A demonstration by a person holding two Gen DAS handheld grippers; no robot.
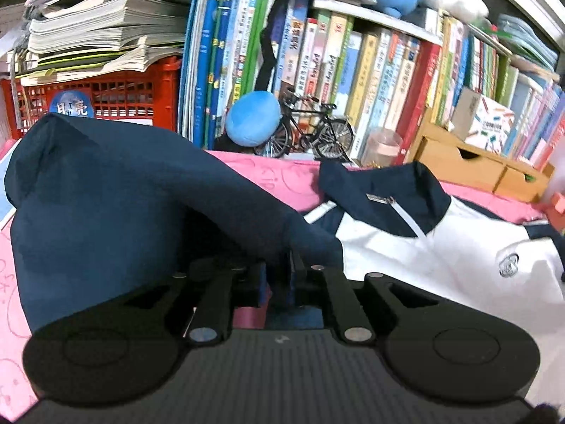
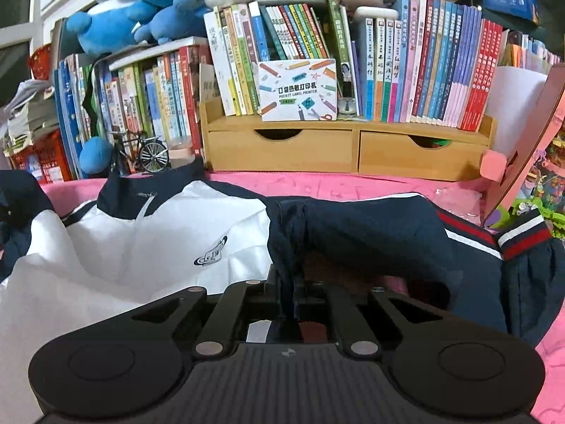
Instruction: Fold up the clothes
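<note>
Two grippers each pinch one navy sleeve of the jacket. Closest, the left gripper point(image 1: 279, 275) is squeezed tight on the left sleeve point(image 1: 106, 190), and the right gripper point(image 2: 287, 291) is squeezed tight on the right sleeve point(image 2: 388, 233). Behind them the jacket point(image 2: 159, 233) lies on the pink cover point(image 2: 335, 183). I think both sleeves should lift together, then cross flat over the white chest. Farthest back stand books point(image 2: 441, 63).

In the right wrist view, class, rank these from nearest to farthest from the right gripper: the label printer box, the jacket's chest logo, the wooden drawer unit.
1. chest logo, on the white jacket panel, just left of the right gripper.
2. wooden drawer unit, beyond the pink cloth.
3. label printer box, standing on the drawer unit, against the books.
</note>
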